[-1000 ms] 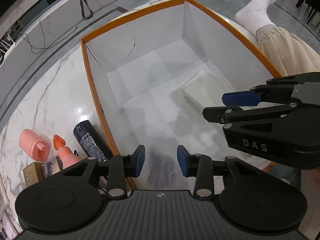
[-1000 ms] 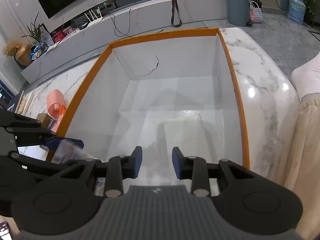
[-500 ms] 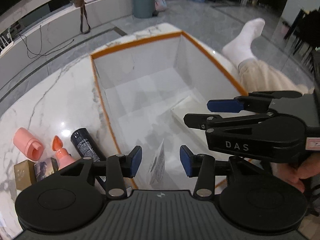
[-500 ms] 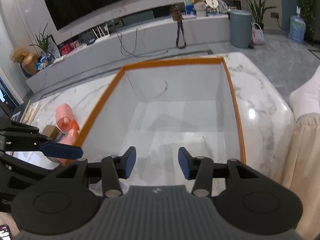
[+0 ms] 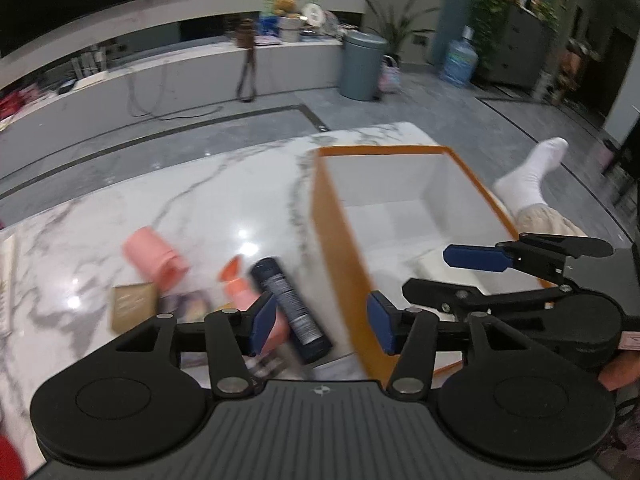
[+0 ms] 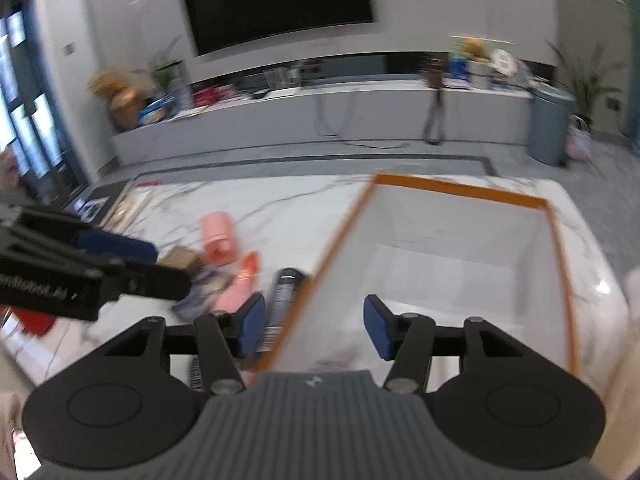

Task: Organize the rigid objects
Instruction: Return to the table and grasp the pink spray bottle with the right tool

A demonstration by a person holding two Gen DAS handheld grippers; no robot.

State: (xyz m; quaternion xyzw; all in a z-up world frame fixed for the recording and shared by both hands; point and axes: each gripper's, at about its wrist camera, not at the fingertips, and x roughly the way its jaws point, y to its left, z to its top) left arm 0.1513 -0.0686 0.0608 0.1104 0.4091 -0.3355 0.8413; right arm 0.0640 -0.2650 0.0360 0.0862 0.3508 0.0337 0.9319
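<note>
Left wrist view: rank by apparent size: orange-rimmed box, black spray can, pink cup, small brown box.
1. orange-rimmed box, by far the largest.
2. black spray can.
3. pink cup and small brown box: look about alike; motion blur and differing distance from the camera leave the order unsure.

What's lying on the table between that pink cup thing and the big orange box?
An orange-capped pink bottle and a dark spray can, lying between the pink cup and orange box. The left wrist view shows it best.

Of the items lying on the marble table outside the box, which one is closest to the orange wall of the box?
The dark cylindrical spray can. It lies right beside the box, while the pink bottle and the small brown carton lie farther left.
</note>
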